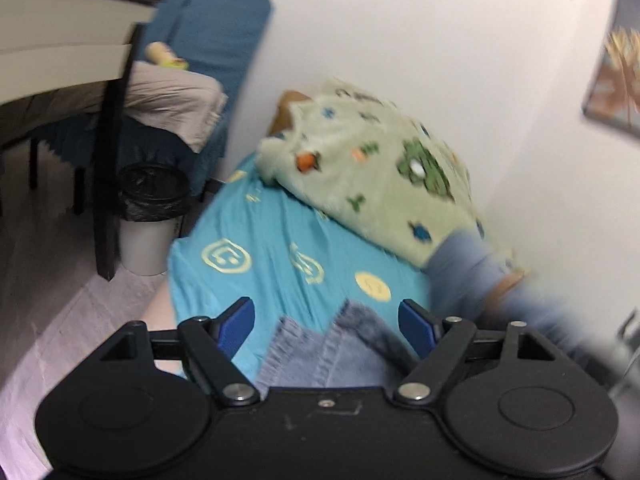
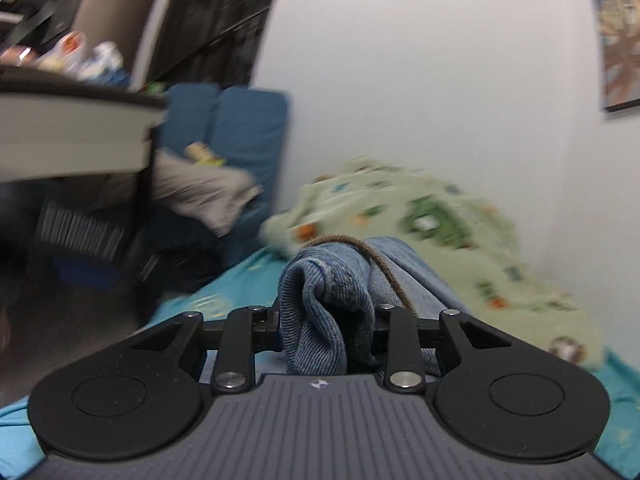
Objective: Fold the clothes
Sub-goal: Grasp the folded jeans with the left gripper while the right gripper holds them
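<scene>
A blue denim garment [image 1: 328, 352] lies on the turquoise bed sheet [image 1: 256, 236], its frayed hem between the blue pads of my left gripper [image 1: 328, 320], which is open around it without pinching. My right gripper [image 2: 326, 320] is shut on a bunched fold of the same denim [image 2: 320, 304], with a brown cord [image 2: 384, 268] running over it; its fingertips are hidden by the cloth. A person's blue sleeve [image 1: 468, 276] reaches in at the right of the left wrist view.
A pale green fleece blanket [image 1: 384, 176] with printed figures is piled against the white wall [image 1: 400, 32]. A blue sofa [image 1: 216, 40] with beige cloth, a dark-legged table [image 1: 64, 28] and a lined bin [image 1: 148, 216] stand left of the bed.
</scene>
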`<action>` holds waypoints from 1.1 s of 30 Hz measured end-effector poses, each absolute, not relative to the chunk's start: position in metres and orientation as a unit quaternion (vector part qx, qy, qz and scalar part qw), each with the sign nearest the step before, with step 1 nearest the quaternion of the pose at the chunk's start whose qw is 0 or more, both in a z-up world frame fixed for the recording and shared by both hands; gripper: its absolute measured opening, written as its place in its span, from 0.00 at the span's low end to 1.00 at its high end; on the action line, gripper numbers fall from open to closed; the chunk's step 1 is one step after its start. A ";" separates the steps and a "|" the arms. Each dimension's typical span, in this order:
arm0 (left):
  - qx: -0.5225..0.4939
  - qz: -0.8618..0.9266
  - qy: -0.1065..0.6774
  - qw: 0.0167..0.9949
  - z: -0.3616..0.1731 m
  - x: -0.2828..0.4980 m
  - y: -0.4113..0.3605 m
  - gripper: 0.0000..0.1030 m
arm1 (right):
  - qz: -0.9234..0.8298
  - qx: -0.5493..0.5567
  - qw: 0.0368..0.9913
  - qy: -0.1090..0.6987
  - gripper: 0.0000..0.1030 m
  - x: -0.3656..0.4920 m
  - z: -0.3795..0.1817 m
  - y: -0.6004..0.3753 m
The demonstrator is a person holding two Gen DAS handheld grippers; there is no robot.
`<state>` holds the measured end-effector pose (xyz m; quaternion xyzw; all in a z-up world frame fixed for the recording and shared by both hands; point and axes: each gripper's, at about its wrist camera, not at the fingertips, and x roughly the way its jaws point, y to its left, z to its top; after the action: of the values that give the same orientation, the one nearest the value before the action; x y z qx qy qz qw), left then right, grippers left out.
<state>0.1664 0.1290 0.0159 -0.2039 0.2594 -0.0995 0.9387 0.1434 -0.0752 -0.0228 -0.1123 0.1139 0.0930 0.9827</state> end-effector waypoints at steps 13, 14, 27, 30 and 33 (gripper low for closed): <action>-0.232 -0.102 0.306 0.918 -0.009 0.184 0.142 0.75 | 0.245 -0.169 0.941 0.159 0.63 0.151 -0.081 -0.020; -0.228 -0.105 0.310 0.917 -0.010 0.182 0.140 0.75 | 0.275 -0.171 0.934 0.154 0.71 0.144 -0.074 -0.025; -0.170 -0.103 0.368 0.908 -0.029 0.147 0.106 0.74 | 0.197 -0.133 0.950 0.202 0.71 0.079 -0.022 -0.176; -0.158 -0.092 0.372 0.910 -0.030 0.143 0.101 0.73 | 0.161 -0.035 0.958 0.237 0.71 0.084 -0.029 -0.207; -0.143 -0.081 0.383 0.909 -0.038 0.141 0.096 0.72 | 0.150 -0.051 0.955 0.251 0.69 0.090 -0.047 -0.200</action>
<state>0.1409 0.0964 -0.0383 -0.1425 0.3834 -0.0806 0.9089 0.0903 -0.1997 -0.0470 -0.0506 0.2509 0.1504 0.9549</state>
